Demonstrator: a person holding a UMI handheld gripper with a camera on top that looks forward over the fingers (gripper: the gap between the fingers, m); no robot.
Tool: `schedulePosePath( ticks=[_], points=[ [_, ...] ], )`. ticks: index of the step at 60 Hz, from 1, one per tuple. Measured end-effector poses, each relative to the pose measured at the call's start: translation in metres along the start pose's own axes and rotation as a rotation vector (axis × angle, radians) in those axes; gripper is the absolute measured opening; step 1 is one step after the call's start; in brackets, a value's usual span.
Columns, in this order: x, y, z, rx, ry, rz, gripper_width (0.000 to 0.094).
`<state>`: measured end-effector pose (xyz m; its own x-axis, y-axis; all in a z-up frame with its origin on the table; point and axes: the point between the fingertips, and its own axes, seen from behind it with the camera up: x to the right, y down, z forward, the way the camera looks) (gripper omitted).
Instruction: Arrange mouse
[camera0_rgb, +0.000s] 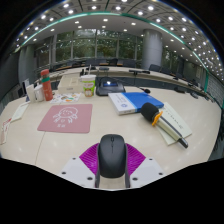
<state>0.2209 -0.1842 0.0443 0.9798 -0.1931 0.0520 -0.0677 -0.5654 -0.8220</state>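
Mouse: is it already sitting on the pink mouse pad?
No, the mouse sits between the gripper fingers, well short of the pink mouse pad beyond them.

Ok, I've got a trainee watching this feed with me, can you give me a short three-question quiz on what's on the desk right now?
1. True or false: the black mouse sits between the gripper fingers.
2. What lies on the table beyond the fingers, to their left side?
A. pink mouse pad
B. green towel
C. metal tray
3. Fill in: the screwdriver has an ____ handle.

Key: 1 true; 2 A; 3 orange.
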Motion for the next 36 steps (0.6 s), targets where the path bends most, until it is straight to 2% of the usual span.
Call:
schedulePosePath(
  ticks=[11,17,23,36],
  points=[
    [-0.049,-0.137,-0.002,0.175,-0.013,-0.005,0.0336],
    [-0.098,-0.18,0.024,0.199,-0.06,-0.01,0.0335],
    [-0.152,-0.183,0.071,0.165,-0.104,-0.029,0.0334],
    [-0.219,-0.108,0.166,-0.013,-0.127,-0.057,0.0342]
  ],
)
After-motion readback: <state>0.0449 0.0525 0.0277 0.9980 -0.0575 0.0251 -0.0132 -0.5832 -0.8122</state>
